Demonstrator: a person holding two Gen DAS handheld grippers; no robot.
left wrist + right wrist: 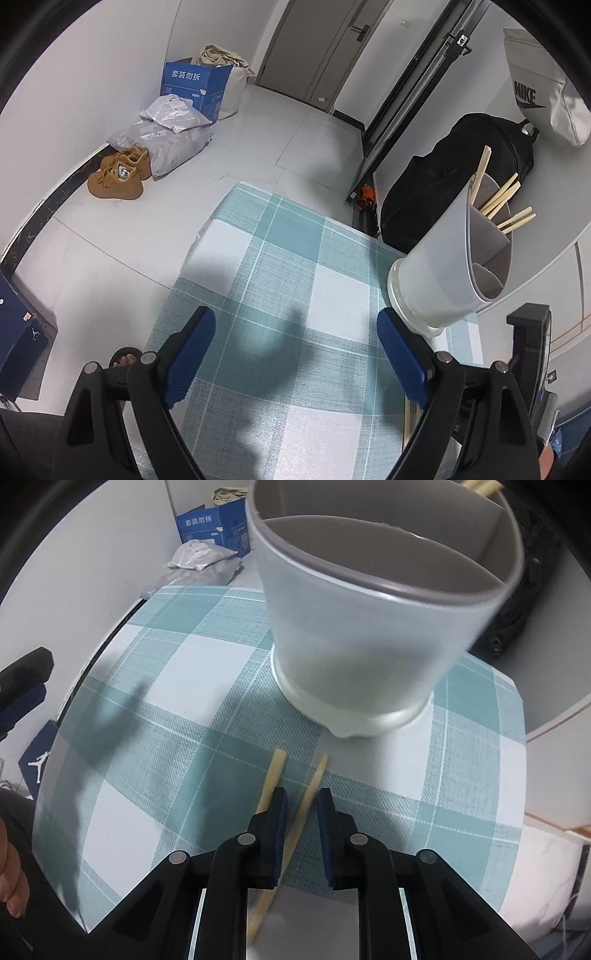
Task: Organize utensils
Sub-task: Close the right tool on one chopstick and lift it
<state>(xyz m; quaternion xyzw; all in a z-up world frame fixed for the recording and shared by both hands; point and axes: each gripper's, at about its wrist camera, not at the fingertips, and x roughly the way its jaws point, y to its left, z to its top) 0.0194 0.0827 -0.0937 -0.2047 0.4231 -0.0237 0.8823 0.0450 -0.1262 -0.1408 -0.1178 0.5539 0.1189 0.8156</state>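
Right gripper poised low over the checked tablecloth, jaws narrowed around one chopstick without visibly pinching it, second chopstick just beside, white utensil holder near the far edge, left gripper wide open, empty.

holder rim cropped, chopstick end hidden under jaws

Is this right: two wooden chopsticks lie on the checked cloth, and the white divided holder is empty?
No. The right wrist view shows two wooden chopsticks on the teal-and-white checked cloth, but the left wrist view shows several chopsticks already standing in the white divided holder.
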